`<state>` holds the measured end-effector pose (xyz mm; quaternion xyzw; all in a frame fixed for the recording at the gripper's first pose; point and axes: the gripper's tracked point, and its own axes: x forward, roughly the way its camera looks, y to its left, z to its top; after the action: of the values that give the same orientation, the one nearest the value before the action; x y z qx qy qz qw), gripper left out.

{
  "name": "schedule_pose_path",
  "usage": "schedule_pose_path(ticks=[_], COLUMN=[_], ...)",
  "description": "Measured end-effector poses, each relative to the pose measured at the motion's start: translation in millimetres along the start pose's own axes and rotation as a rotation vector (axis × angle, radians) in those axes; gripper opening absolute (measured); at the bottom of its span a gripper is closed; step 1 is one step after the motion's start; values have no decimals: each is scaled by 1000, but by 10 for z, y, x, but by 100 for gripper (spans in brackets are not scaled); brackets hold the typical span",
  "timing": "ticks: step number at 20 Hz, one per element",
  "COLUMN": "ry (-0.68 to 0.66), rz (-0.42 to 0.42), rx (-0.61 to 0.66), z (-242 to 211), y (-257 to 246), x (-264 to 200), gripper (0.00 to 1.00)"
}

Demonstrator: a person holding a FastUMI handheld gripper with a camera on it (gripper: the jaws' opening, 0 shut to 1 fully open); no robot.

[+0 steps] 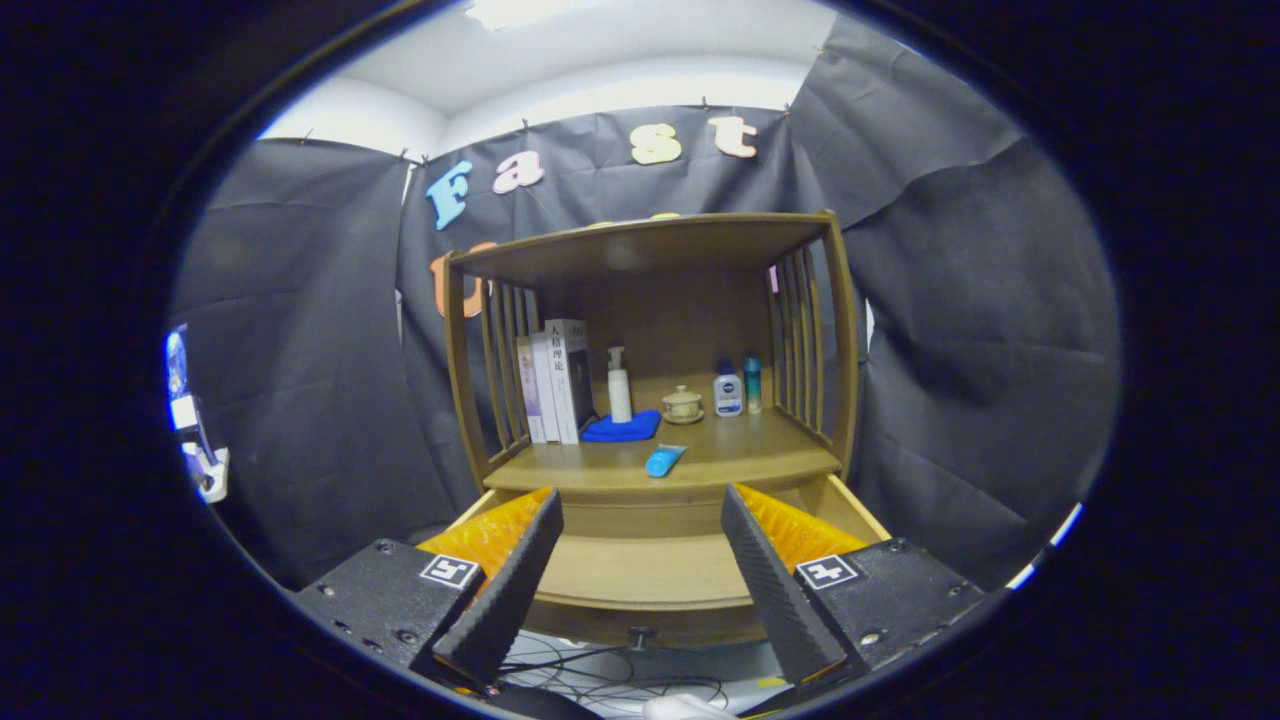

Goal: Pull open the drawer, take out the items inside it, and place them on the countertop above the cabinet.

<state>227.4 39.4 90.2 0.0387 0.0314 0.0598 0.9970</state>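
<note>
Drawer (640,570) already pulled out, looks empty; blue tube (665,460) on countertop (760,455). Gripper (640,545) fingers wide, holding nothing. Task prob. done; next, back off.

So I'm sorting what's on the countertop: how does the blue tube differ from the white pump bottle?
The blue tube lies on its side near the countertop's front edge; the white pump bottle stands upright further back. The tube rests on bare wood, while the bottle stands at the blue cloth. The tube is short and the bottle taller. Both sit on the countertop, beyond the open fingers.
</note>
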Motion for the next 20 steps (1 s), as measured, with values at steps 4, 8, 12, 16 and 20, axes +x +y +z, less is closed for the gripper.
schedule_pose_path(ticks=[4, 8, 12, 16, 20], ry=[-14, -15, 17, 74, 130], rz=[-20, -48, -63, -55, -62], rx=[-53, -49, -65, -60, -79], z=[-352, -604, -927, -1269, -1577], y=[-85, -148, -187, -133, -88], x=[-80, -118, -89, 32, 136], gripper=[100, 100, 100, 100, 100])
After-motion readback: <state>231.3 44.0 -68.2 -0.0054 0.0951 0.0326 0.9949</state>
